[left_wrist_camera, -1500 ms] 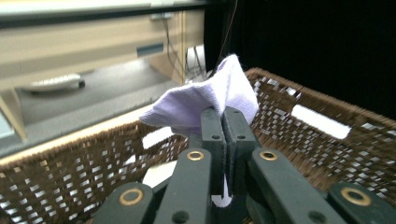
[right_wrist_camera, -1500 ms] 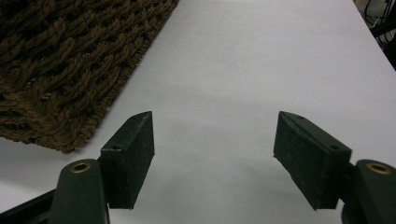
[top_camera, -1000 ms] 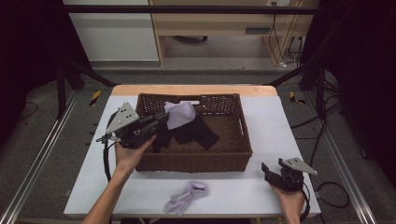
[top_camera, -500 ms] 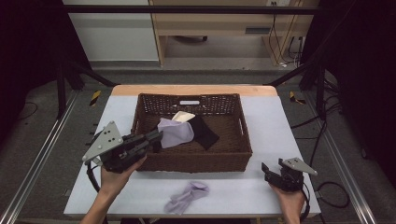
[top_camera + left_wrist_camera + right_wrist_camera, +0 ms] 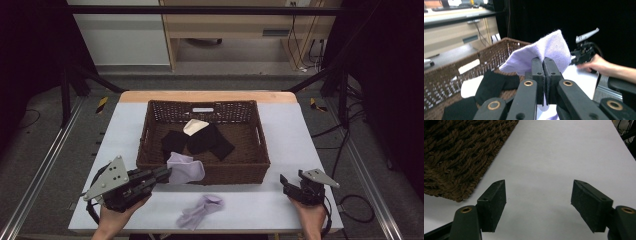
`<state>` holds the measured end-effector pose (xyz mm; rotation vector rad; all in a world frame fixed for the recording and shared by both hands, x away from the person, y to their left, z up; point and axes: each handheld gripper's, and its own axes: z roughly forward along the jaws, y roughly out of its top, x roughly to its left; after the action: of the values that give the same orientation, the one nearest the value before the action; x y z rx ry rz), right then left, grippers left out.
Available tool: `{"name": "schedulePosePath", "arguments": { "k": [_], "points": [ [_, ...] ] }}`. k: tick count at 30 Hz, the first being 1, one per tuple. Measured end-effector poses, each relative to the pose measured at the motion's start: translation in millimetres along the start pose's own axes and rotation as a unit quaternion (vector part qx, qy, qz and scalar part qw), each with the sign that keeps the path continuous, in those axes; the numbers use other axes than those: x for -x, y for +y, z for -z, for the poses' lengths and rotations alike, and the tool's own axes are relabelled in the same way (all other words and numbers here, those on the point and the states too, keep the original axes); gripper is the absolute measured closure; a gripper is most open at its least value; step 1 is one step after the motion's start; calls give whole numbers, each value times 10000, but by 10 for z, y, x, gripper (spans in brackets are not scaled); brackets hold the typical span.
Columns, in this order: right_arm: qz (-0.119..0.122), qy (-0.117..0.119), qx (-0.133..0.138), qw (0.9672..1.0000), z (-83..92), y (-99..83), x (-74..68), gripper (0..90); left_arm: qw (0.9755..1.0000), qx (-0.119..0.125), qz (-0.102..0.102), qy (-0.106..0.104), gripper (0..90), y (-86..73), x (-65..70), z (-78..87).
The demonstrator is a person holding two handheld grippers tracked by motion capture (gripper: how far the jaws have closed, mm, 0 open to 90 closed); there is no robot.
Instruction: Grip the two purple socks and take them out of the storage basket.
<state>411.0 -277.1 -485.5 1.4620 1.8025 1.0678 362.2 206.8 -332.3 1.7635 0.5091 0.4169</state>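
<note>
My left gripper [image 5: 166,173] is shut on a lilac sock [image 5: 185,169], which hangs over the front rim of the brown wicker basket [image 5: 250,172]. In the left gripper view the pads [image 5: 543,62] pinch the lilac sock [image 5: 549,48] at its fold. A second lilac sock [image 5: 201,210] lies crumpled on the white table in front of the basket. Inside the basket lie black socks [image 5: 202,140] and a cream sock [image 5: 195,126]. My right gripper [image 5: 287,183] rests at the front right of the table, open and with nothing in it; its jaws [image 5: 537,197] stand wide above bare tabletop.
The white table [image 5: 280,130] has free strips left, right and in front of the basket. The basket's corner [image 5: 454,157] lies just left of my right gripper. Metal frame rails [image 5: 45,160] run along both sides, and a cable trails from each gripper.
My left gripper has carried the lilac sock from above the basket's inside toward the front left, down to the front rim. The right gripper has stayed put.
</note>
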Motion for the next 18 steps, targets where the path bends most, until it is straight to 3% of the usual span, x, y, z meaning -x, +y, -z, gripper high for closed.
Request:
{"name": "schedulePosePath", "arguments": {
  "k": [6, 10, 18],
  "points": [
    [-12, 8, 19, 10000, 6, -1, -3, 283, 9989, -443, 152, -38, 872, -267, 8, -124],
    [-2, 13, 42, 10000, 10, -3, -1, 283, 9979, -589, 273, -59, 872, -396, 2, -173],
    [-4, 13, 32, 10000, 9, -2, -3, 282, 9943, -1025, 276, -71, 872, -654, 10, -302]
  ]
}}
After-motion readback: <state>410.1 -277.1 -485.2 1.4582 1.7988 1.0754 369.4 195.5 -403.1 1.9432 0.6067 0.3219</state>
